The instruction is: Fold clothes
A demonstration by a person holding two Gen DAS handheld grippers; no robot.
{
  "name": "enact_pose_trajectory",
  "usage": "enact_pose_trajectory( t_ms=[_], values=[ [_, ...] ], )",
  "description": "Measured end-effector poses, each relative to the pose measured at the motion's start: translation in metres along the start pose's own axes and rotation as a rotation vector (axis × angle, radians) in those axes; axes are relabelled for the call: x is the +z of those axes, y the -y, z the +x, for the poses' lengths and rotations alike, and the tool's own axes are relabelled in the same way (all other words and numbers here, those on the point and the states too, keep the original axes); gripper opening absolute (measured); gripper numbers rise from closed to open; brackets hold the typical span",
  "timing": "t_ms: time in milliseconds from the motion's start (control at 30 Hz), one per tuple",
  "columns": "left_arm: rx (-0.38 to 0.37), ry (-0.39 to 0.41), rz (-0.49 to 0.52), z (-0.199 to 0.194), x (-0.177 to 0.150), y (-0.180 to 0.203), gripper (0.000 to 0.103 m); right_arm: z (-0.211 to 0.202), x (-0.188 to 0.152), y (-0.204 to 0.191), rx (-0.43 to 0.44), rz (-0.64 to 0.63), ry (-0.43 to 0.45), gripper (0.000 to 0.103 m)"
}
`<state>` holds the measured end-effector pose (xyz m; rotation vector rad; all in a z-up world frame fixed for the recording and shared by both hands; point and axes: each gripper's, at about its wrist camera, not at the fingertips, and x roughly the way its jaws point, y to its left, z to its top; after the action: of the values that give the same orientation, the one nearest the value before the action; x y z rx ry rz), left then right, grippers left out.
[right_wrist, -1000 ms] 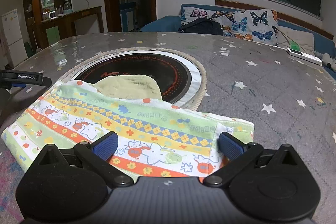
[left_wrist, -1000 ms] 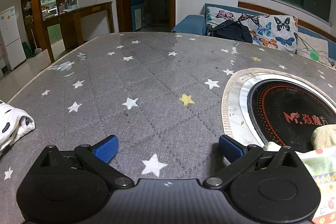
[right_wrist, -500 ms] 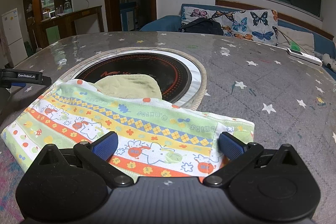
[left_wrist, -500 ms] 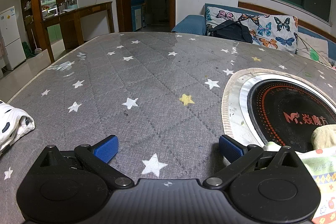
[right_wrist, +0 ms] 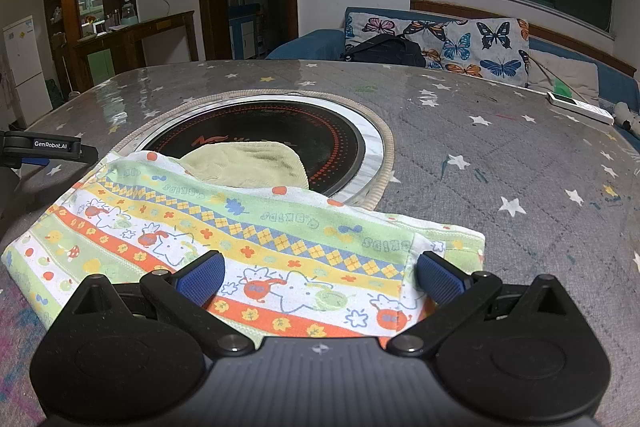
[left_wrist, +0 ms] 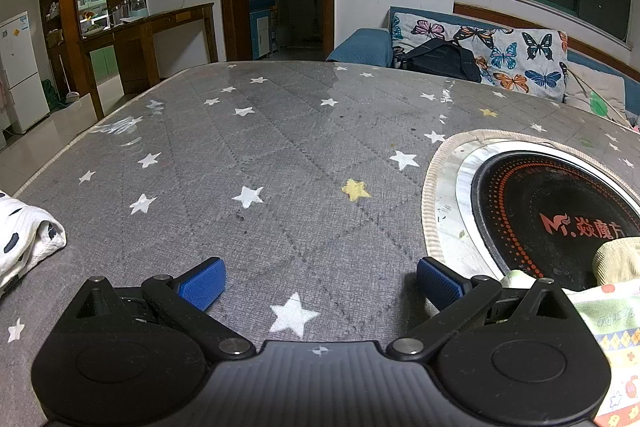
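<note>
A folded child's garment with green, yellow and orange cartoon stripes lies flat on the grey star-print table, its pale yellow part resting on the round black cooktop. My right gripper is open, low over the garment's near edge, holding nothing. My left gripper is open over bare table, left of the garment, whose corner shows in the left wrist view. The left gripper's side also shows in the right wrist view.
A white garment with dark spots lies at the table's left edge. A white remote lies at the far right of the table. A sofa with a butterfly cover and a black bag stands behind the table.
</note>
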<state>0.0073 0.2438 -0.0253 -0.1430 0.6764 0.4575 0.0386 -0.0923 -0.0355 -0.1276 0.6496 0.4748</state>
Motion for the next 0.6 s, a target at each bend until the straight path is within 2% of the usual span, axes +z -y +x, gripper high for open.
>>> enact_pose_trajectory(
  t_ms=[600],
  values=[
    [0.000, 0.000, 0.000, -0.0001, 0.0001, -0.0002, 0.103, -0.0005, -0.0009, -0.0008, 0.000, 0.000, 0.000, 0.103]
  ],
)
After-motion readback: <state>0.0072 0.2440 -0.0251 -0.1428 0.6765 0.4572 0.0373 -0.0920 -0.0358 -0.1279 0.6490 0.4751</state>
